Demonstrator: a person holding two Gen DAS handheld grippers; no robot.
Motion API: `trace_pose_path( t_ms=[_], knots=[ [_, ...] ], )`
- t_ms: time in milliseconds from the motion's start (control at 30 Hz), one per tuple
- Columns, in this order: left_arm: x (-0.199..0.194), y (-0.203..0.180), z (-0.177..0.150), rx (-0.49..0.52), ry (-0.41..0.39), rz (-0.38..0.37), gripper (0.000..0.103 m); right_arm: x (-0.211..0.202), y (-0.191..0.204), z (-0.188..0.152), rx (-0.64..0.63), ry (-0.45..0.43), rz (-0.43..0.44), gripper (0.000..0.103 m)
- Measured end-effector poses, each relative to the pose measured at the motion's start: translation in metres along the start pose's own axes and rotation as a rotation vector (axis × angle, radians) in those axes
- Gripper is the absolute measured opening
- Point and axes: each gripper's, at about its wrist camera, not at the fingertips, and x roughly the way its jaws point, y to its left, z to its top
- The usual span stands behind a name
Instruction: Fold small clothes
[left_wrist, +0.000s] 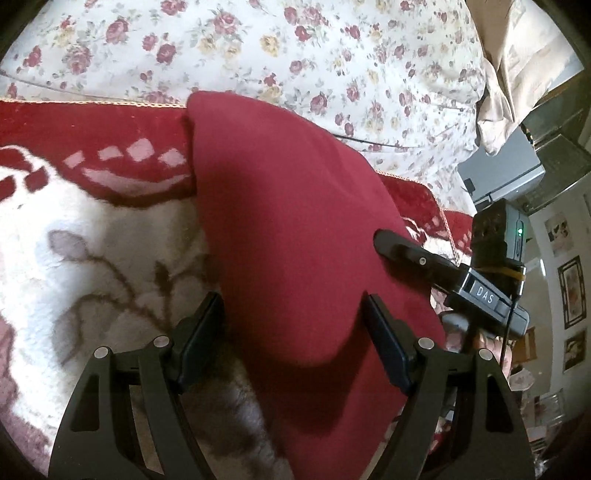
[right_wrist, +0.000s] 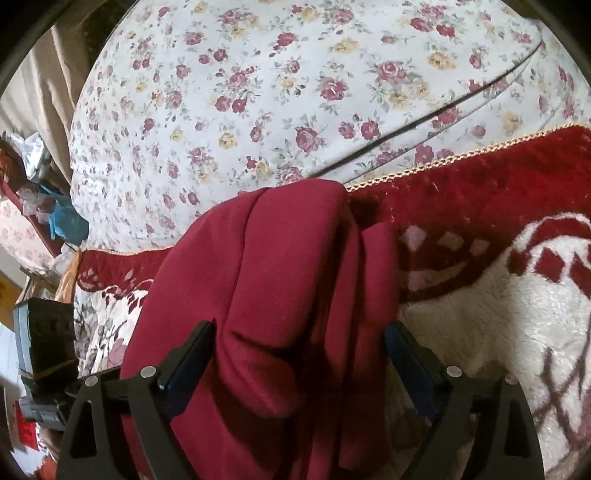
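Red cloth was seen folded into a bundle on the blanket, with both the left gripper and right gripper spread wide around it, nothing clamped, and only tidying judged left.

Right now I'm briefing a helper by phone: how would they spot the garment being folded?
Find the bed with the rose-print sheet and the plush red-and-cream blanket across it. On that blanket lies the dark red garment, folded into a long bundle. Unlike the fluffy patterned blanket, it is smooth, plain and one colour.
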Motion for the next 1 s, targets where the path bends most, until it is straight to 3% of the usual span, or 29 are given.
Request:
trace_pose_path(
  t_ms=[300,600,667,800,933,1000],
  knots=[
    [0.012,-0.004,0.002,0.050,-0.011,0.015,0.083,0.005,-0.007,-0.004,0.025,0.011,0.033,0.096],
    [0.012,-0.003,0.001,0.054,-0.013,0.015,0.084,0.003,-0.003,-0.010,0.010,0.002,0.013,0.095],
    [0.013,-0.002,0.002,0.056,-0.014,0.016,0.084,0.003,0.000,-0.009,-0.005,0.000,0.008,0.092],
    [0.012,-0.003,0.002,0.067,-0.021,0.011,0.084,-0.001,0.015,-0.009,-0.081,-0.023,-0.018,0.074],
    [0.007,-0.006,0.000,0.097,-0.037,0.012,0.069,-0.006,0.029,-0.008,-0.124,-0.038,-0.042,0.056],
    [-0.001,-0.009,-0.001,0.098,-0.047,0.011,0.062,-0.010,0.035,-0.007,-0.126,-0.043,-0.048,0.052]
  ],
)
